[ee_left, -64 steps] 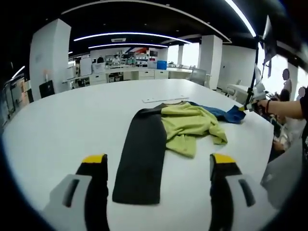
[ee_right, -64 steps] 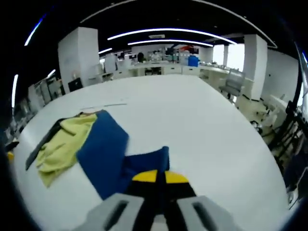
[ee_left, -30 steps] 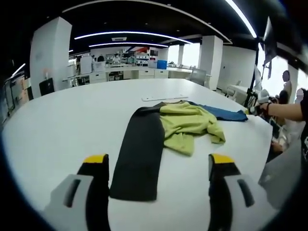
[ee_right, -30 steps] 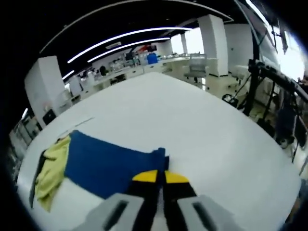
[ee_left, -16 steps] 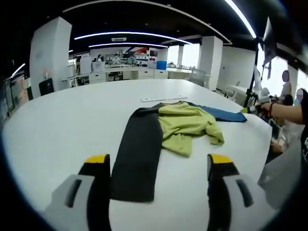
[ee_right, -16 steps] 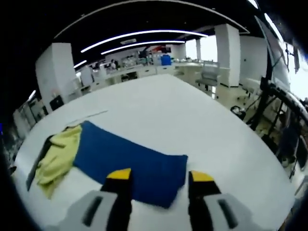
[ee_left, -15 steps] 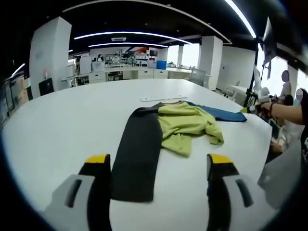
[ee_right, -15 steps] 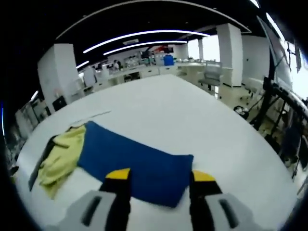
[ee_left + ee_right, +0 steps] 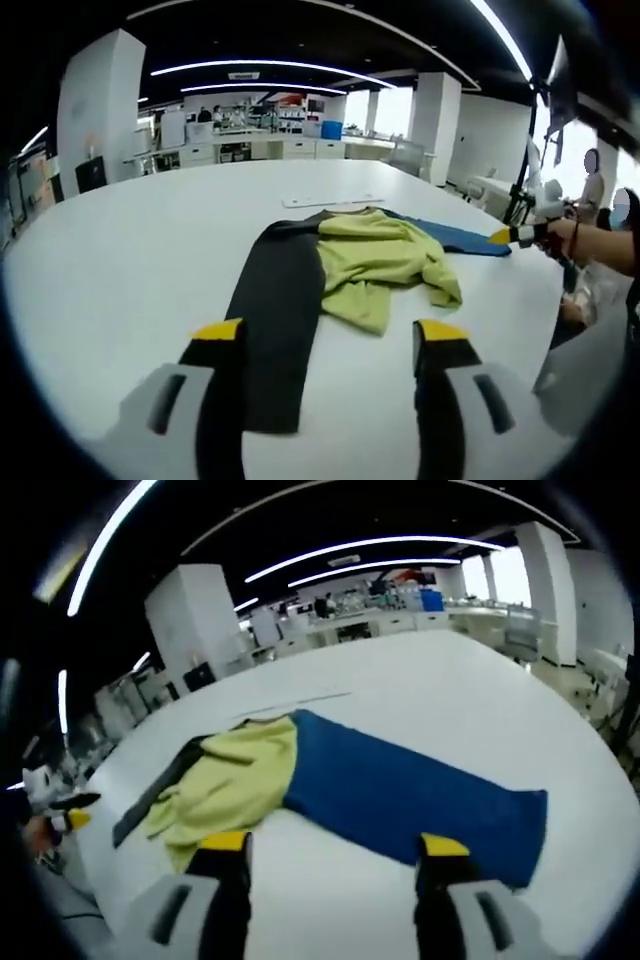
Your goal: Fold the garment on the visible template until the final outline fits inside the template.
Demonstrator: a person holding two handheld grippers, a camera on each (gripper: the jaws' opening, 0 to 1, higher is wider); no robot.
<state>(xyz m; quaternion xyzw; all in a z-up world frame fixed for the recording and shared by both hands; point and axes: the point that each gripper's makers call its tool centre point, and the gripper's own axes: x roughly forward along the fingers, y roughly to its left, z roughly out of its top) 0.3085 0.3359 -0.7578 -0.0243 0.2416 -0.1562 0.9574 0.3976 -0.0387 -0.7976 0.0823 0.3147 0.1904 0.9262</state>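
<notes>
A garment in three colours lies on the white table [image 9: 120, 260]. Its black part [image 9: 275, 300] runs toward me, the yellow-green part [image 9: 375, 260] is bunched in the middle, and the blue part [image 9: 450, 238] lies flat beyond it. My left gripper [image 9: 329, 332] is open just above the near end of the black part, holding nothing. In the right gripper view the blue part [image 9: 410, 785] lies spread out flat, with the yellow-green part [image 9: 230, 780] and black part [image 9: 160, 780] to its left. My right gripper [image 9: 334, 843] is open over the table, just in front of the blue part.
A thin pale strip [image 9: 330, 201] lies on the table beyond the garment, also the strip [image 9: 300, 698] in the right gripper view. A person's hand holds the right gripper [image 9: 512, 236] at the table's right edge. A black stand [image 9: 525, 170] rises there. Desks and pillars stand far behind.
My right gripper opened and let go of the blue part, which now lies stretched out flat; it drew back and turned toward the garment. My left gripper moved slightly closer to the black part.
</notes>
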